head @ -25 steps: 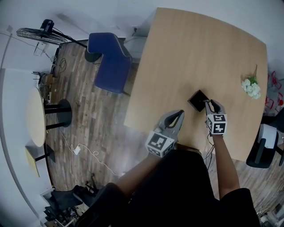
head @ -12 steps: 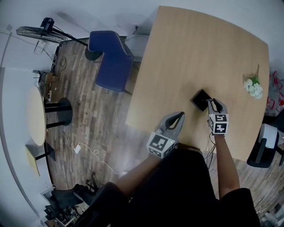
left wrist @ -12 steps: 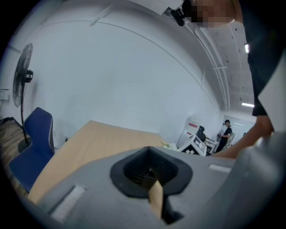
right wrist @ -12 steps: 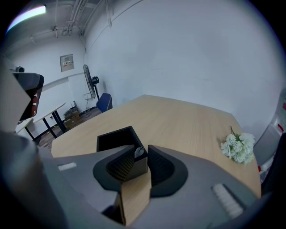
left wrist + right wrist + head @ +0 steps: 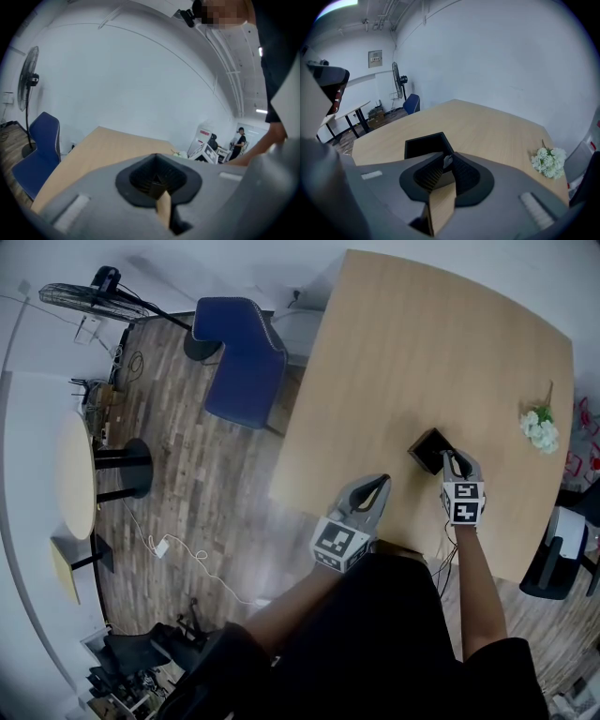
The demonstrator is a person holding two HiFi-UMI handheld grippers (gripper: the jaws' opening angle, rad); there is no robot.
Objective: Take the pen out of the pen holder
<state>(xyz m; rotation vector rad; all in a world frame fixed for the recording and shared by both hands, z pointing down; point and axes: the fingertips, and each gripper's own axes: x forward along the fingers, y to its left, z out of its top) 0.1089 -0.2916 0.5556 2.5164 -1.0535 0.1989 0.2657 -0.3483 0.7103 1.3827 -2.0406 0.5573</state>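
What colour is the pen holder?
The pen holder is black, clearest in the right gripper view.

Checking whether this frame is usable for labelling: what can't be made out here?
Pen: in the right gripper view only a small pale tip shows between the fingers of the right gripper, which have just been closing; whether they press it is too small to tell.
Pen holder inside: dark there; tiny in the head view.
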